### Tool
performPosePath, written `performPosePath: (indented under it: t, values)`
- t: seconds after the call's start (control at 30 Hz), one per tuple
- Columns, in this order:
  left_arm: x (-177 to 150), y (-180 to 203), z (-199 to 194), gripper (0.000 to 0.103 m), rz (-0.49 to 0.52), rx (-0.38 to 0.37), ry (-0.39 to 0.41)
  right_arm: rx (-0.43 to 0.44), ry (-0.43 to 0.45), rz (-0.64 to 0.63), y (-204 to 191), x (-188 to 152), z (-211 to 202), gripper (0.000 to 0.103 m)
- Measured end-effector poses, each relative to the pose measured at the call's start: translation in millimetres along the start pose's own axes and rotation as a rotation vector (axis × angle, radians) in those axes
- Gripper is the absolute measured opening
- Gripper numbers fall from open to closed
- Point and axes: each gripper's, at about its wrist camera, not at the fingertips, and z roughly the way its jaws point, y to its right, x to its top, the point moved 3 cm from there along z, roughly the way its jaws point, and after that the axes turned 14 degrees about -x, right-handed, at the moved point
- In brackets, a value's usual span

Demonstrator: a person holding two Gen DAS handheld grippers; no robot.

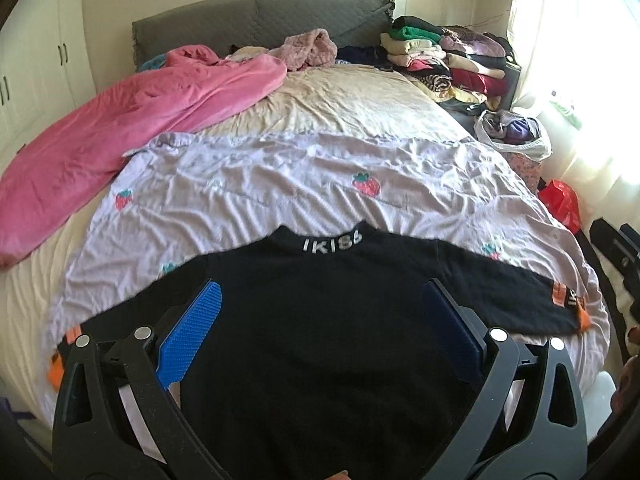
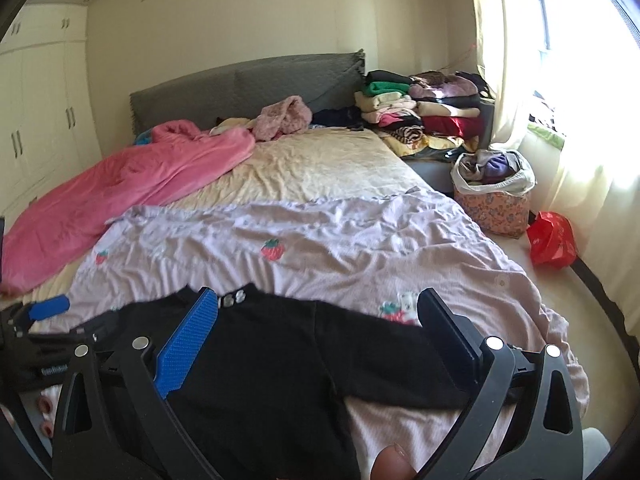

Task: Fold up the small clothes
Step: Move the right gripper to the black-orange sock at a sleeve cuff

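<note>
A small black long-sleeved top [image 1: 320, 320] lies flat on a pale lilac strawberry-print sheet [image 1: 280, 184], collar with white lettering at the far side, both sleeves spread out with orange cuffs. My left gripper [image 1: 320, 300] is open above the top's chest, holding nothing. In the right wrist view the same top [image 2: 272, 360] lies below my right gripper [image 2: 316, 312], which is open and empty over the top's right shoulder and sleeve. The left gripper [image 2: 44, 308] shows at the left edge of that view.
A pink blanket [image 1: 120, 128] lies on the bed's far left. Folded clothes are stacked [image 1: 440, 60] at the far right by the grey headboard [image 1: 260, 20]. A bag-lined floral bin [image 2: 494, 196] and a red bag [image 2: 552, 240] sit right of the bed.
</note>
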Motion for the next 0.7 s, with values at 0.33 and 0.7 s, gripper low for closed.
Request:
performPosePath:
  t: [0.33, 0.7]
  values:
    - [36.0, 15.5, 26.0, 0.094, 0.022, 0.006, 0.032, -0.095, 0.06, 0.132, 37.6, 28.8, 17.9, 0.099]
    - [14.6, 42.0, 71.5, 0.094, 0.097, -0.072, 0.01, -0.21, -0.002, 0.269, 93.0, -25.0, 59.5, 0.099]
